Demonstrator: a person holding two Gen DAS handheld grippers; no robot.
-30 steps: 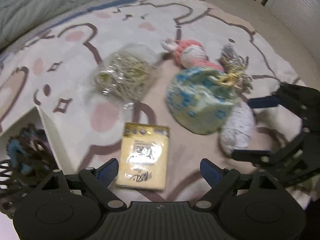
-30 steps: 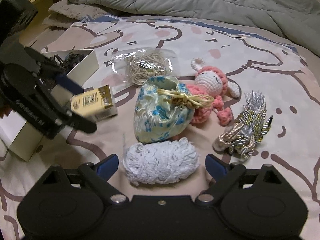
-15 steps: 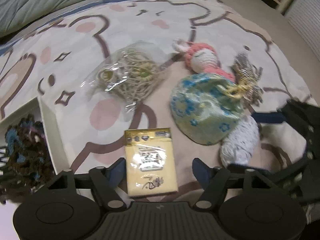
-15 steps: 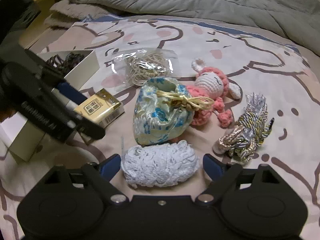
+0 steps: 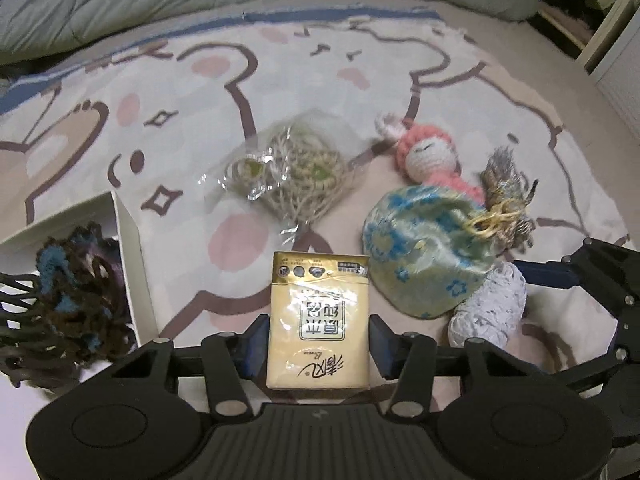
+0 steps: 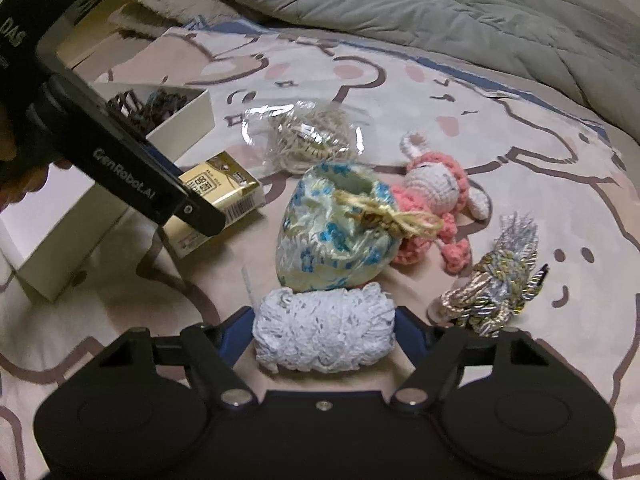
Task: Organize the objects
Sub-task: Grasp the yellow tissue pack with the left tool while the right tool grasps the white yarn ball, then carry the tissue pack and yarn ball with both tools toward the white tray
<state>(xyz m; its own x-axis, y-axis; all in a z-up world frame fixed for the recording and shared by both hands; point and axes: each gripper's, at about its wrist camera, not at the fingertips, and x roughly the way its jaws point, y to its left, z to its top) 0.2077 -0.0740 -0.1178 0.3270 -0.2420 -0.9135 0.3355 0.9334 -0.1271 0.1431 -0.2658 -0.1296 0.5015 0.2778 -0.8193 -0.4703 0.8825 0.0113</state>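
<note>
Now: grasp stage, both sides.
Left hand-held gripper (image 5: 318, 338) brackets tissue pack (image 5: 319, 320), right hand-held gripper (image 6: 324, 332) brackets yarn (image 6: 324, 330); neither clamped. Next: squeeze, lift, box (image 5: 128, 260).

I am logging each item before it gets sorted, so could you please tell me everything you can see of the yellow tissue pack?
The tissue pack is a small flat rectangular packet in glossy yellow plastic wrap, with a gold band at its far end, a white label panel with dark printed characters, and a barcode on one side. It lies flat on the bedspread, beside the white box. The left gripper brackets it, a blue pad on each long side; whether they press it is unclear.
</note>
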